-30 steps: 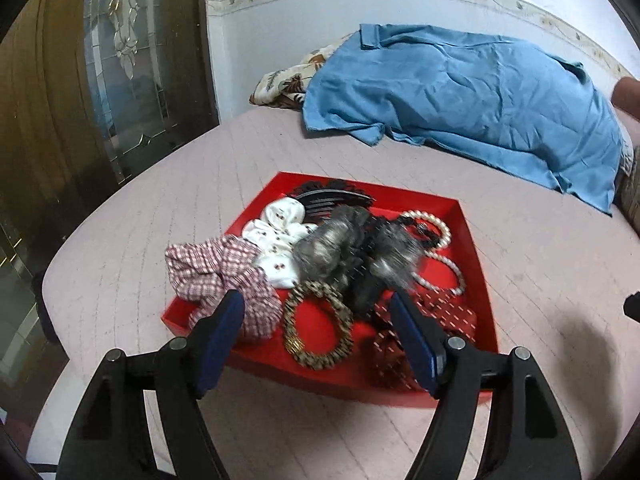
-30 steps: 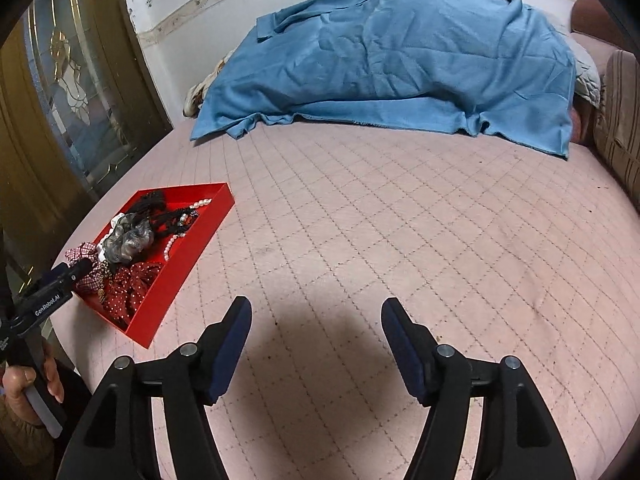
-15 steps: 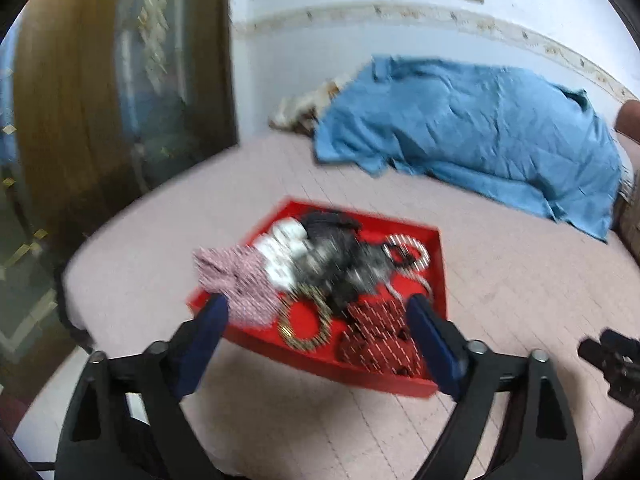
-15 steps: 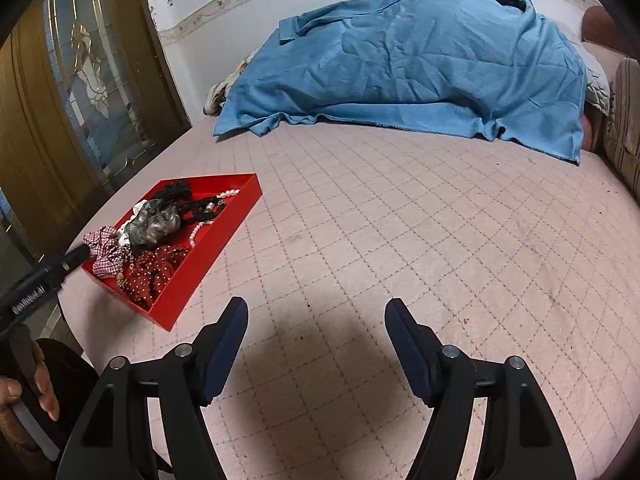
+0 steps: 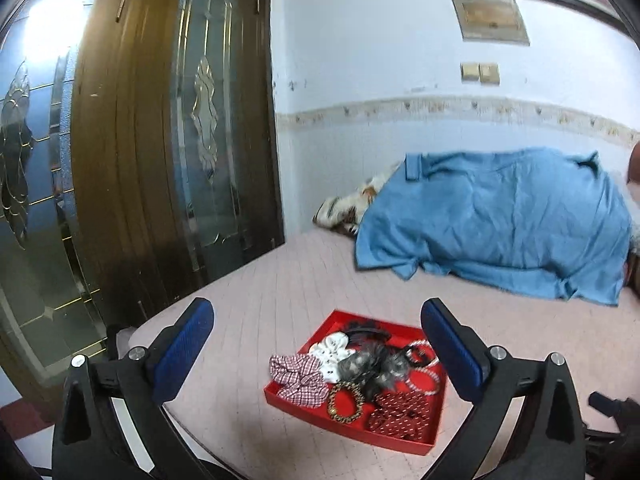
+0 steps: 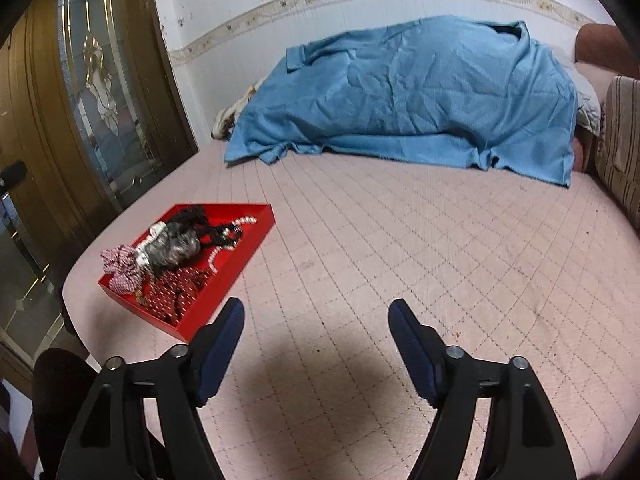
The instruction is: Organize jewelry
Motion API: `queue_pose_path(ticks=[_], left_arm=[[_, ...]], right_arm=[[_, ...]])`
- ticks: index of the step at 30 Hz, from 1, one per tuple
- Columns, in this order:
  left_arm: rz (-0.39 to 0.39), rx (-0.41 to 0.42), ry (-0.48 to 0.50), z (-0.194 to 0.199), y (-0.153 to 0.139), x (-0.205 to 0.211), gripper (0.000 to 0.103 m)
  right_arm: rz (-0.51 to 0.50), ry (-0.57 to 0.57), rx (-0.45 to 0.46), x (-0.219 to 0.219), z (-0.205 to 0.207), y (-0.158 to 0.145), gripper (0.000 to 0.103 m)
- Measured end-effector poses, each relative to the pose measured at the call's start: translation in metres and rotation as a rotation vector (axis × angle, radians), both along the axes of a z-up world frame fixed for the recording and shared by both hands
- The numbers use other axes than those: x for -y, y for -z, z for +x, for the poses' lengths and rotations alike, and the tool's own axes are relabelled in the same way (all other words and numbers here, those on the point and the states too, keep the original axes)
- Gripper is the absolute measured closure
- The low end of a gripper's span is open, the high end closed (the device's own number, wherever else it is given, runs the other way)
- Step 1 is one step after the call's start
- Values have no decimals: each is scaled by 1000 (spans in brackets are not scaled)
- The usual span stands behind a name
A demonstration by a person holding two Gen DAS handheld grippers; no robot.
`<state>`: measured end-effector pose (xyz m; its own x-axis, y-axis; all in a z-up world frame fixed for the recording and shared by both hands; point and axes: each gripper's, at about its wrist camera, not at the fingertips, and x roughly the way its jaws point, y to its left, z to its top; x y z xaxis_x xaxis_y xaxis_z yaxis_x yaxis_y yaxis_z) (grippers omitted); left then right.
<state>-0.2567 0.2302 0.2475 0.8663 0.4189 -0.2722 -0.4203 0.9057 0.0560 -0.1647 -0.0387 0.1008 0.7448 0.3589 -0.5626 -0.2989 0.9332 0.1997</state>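
On the pink quilted bed (image 6: 400,248), near its corner by the wooden glass-panelled door (image 5: 160,140), sits the red tray (image 5: 400,442), well apart from the blue blanket (image 6: 400,92) heaped against the far wall. The tray holds a loose pile: a checked scrunchie (image 5: 298,376) draped over its left rim, a white spotted scrunchie (image 5: 330,356), a grey furry piece (image 5: 364,366), a leopard-print ring (image 5: 346,402), a red dotted scrunchie (image 5: 400,416) and pearl strands (image 5: 430,380) tangled with dark pieces.

The left claw (image 5: 316,352) hangs above and short of the tray, its jaws having just been opening to full spread, with nothing between them. The right claw (image 6: 316,334) hovers over bare bedding to the tray's right, jaws also just widened, and empty.

The step in hand looks like choosing a first piece to lift out. It would go best to take an outlying item, likely the checked scrunchie on the rim, closing on its bulk from above, and to lift slowly so the tangled strands do not drag along.
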Motion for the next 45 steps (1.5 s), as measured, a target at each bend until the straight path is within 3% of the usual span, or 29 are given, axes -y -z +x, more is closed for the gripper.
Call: queue_pose_path(ticks=[6,14,25,45], left_arm=[[-27,40,88,-18,10,9,0],[-54,-174,184,6,61,36,0],[-140,-356,207,24,113,42,0],[-140,-436,208,31,132,42,0]], right_arm=[[-30,0,59,-8,-16,-5,18],[-93,9,65,-14,-18,11,17],[-126,31,24,-14,-11,28,16],[-182,30,10,-20,-9,38,13]])
